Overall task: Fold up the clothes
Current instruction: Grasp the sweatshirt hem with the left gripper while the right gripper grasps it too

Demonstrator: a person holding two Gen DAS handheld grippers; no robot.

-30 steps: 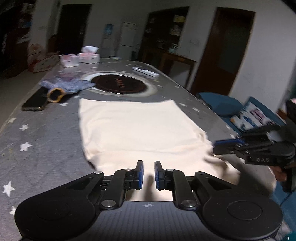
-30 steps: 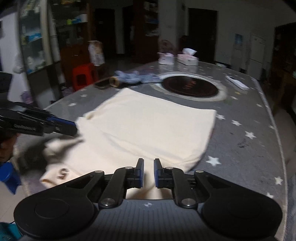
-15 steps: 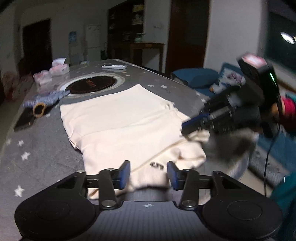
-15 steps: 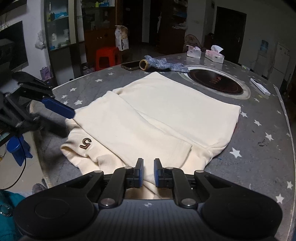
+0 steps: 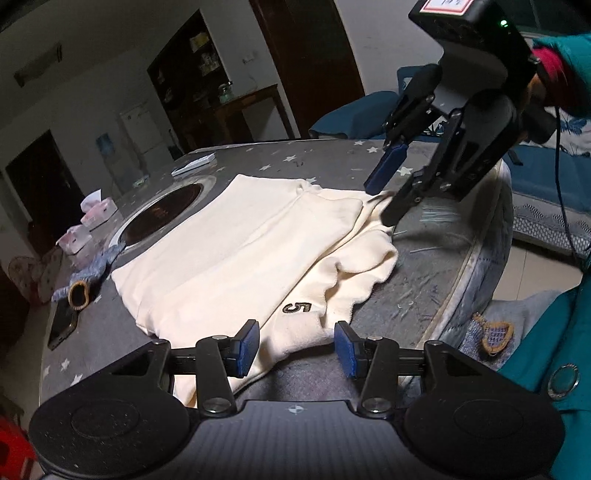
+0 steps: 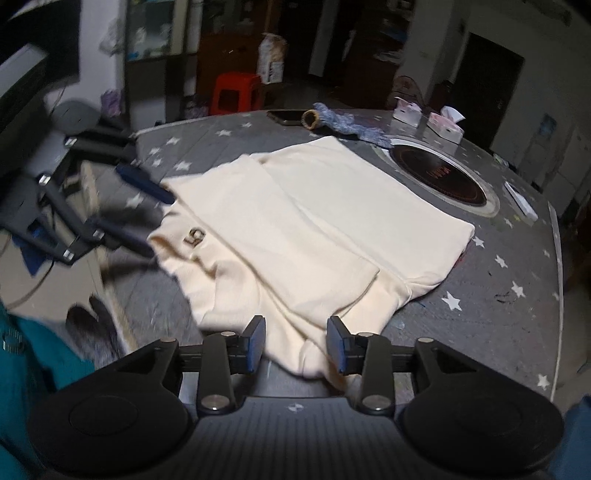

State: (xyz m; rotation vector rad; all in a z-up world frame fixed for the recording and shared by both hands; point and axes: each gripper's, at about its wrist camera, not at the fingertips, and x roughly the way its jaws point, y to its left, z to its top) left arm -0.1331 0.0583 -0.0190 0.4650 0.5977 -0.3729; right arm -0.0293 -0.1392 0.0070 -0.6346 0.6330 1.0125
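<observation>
The cream garment (image 5: 236, 254) lies folded on the table (image 5: 424, 295), its long axis running from the near edge toward the hotplate (image 5: 162, 214), "5" patch (image 5: 296, 307) nearest, while both the left gripper (image 5: 295, 345) and right gripper (image 6: 296, 341) hold their fingers apart over its near hem.

left claw (image 5: 295, 349): black, blue pads | right claw (image 6: 297, 343): same | teal sleeve (image 5: 570, 22)

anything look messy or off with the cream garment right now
Yes. The cream garment lies flat at the far end, but its near end by the "5" patch is bunched into rumpled folds near the table edge.
</observation>
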